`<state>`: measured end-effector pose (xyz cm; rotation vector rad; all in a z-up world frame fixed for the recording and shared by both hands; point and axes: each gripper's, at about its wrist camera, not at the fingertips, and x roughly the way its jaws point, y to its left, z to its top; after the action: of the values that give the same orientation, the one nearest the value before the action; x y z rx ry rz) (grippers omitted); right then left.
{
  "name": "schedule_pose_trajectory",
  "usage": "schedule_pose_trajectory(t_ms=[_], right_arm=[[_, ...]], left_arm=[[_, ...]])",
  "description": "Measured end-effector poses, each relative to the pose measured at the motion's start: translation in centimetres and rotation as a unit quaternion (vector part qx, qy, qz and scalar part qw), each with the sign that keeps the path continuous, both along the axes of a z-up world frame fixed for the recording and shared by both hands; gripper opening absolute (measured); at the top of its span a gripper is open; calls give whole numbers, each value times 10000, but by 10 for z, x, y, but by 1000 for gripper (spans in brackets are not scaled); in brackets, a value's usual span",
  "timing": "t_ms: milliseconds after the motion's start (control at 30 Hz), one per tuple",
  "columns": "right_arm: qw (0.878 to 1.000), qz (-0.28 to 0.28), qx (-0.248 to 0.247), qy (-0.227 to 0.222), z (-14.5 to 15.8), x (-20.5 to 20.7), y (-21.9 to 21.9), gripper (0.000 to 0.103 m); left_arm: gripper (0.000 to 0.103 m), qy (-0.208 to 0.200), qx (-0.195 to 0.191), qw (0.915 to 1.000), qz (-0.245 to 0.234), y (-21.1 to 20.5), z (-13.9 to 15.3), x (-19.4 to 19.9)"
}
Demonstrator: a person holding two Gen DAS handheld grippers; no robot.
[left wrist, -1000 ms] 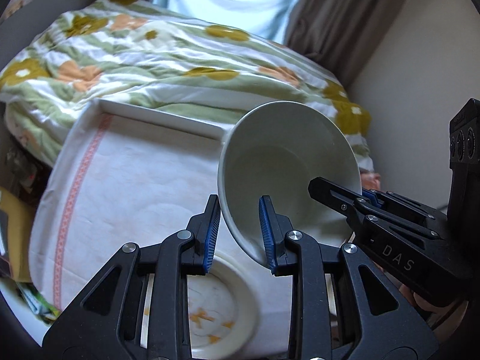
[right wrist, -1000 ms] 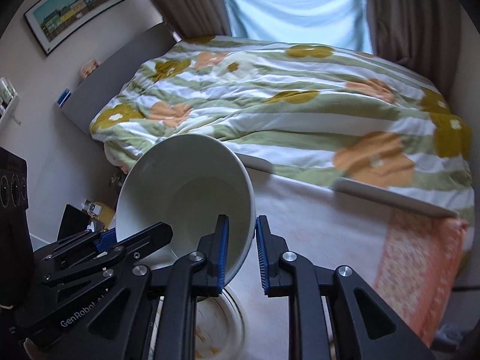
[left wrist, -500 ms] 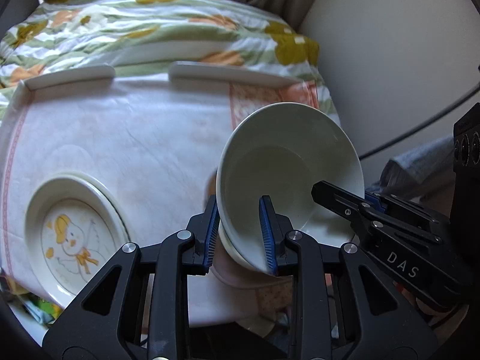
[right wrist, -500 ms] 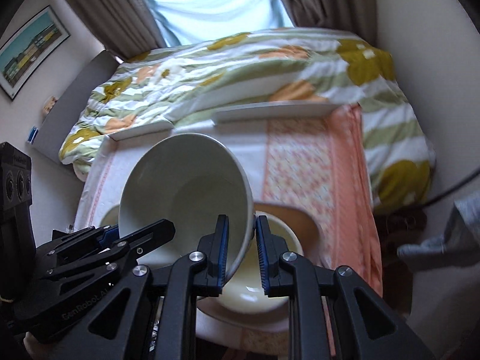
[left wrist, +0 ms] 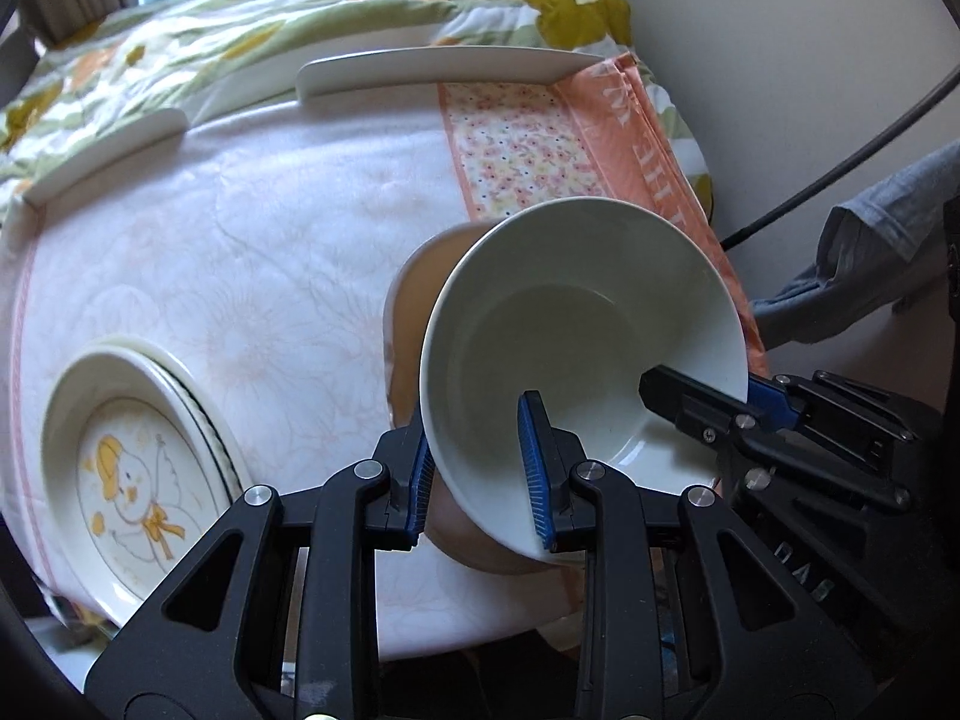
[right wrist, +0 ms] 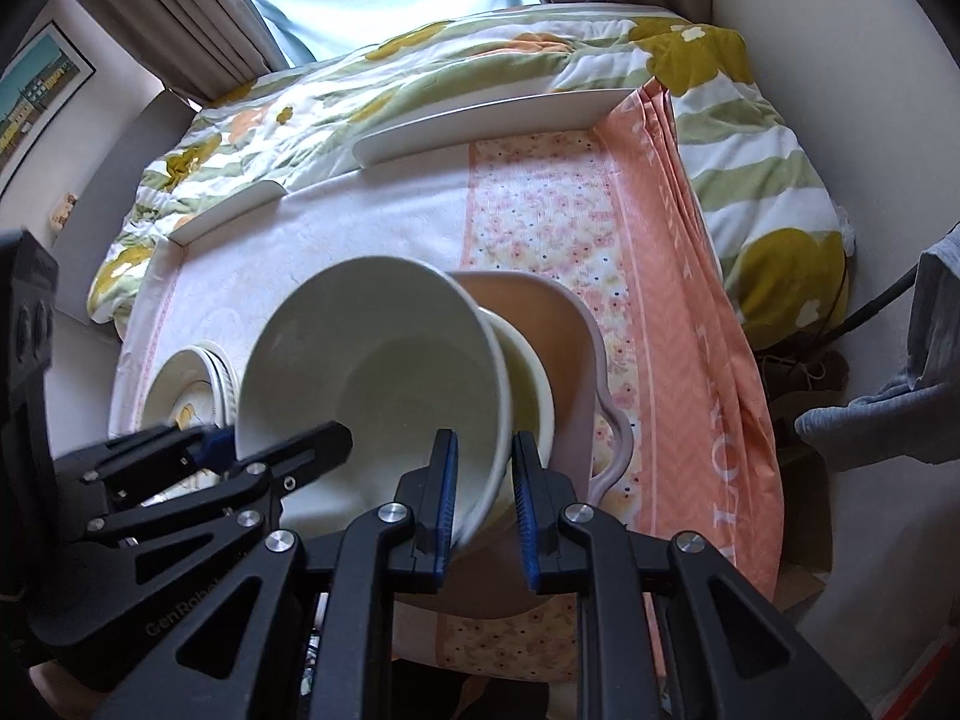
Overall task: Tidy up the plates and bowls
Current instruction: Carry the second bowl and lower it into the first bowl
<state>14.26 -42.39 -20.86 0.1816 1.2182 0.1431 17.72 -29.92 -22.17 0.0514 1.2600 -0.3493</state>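
Note:
A large white bowl (left wrist: 576,336) (right wrist: 372,372) hangs tilted over the table, held by both grippers. My left gripper (left wrist: 480,468) is shut on its near left rim, and my right gripper (right wrist: 483,498) is shut on its right rim. Under it sits a pink dish with a handle (right wrist: 570,360) (left wrist: 414,312), holding a smaller cream bowl (right wrist: 528,378). The white bowl hovers just above that cream bowl; I cannot tell whether they touch. A stack of plates, the top one with a duck drawing (left wrist: 126,480) (right wrist: 192,384), lies at the left.
The table is draped with a white and orange flowered cloth (left wrist: 270,252) (right wrist: 660,330); its raised back rail (left wrist: 432,66) faces a bed with a flowered quilt (right wrist: 420,72). A wall, a dark cable (left wrist: 840,174) and grey fabric (left wrist: 852,276) stand at the right.
Both grippers carried the white bowl from over the plate stack rightward and down to above the pink dish and cream bowl. The grip on the bowl is unchanged.

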Motion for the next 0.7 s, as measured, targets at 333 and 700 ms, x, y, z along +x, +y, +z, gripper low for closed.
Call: schedule_pose_trajectory(t_ms=[333, 700], right_arm=[[9997, -5, -232, 7, -2, -6, 3, 17], [9988, -83, -475, 89, -2, -7, 3, 17]], left_arm=[[24, -271, 427, 9983, -274, -13, -3, 4], [24, -424, 611, 9963, -429, -22, -5, 4]])
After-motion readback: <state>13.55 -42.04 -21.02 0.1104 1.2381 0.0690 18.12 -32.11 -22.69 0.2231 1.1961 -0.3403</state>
